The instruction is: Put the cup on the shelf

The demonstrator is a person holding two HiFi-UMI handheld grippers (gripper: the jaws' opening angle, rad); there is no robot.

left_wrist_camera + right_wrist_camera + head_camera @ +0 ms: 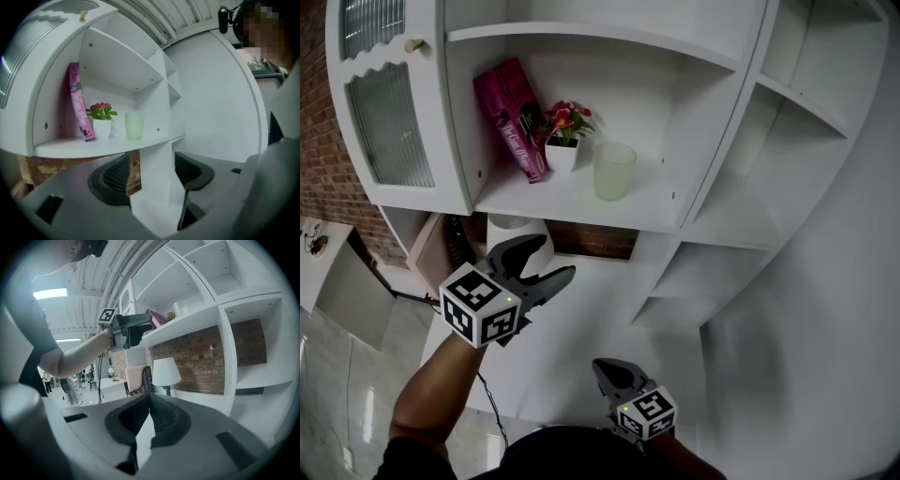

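The pale green translucent cup [614, 171] stands upright on the white shelf board [546, 201], right of a small flower pot. It stands free, with no gripper touching it. My left gripper [555, 258] hangs below and in front of that board, open with nothing between its jaws. In the left gripper view the cup [134, 125] sits above and beyond the left gripper [152, 176], well apart from it. My right gripper [609, 367] is low near my body; in its own view the right gripper [150, 398] is shut and holds nothing.
A pink book [513, 114] leans at the left of the shelf beside the white pot of red flowers [563, 134]. A glazed cabinet door [389, 122] flanks the left, open cubbies [741, 202] the right. A white lamp [166, 371] stands before a brick wall below.
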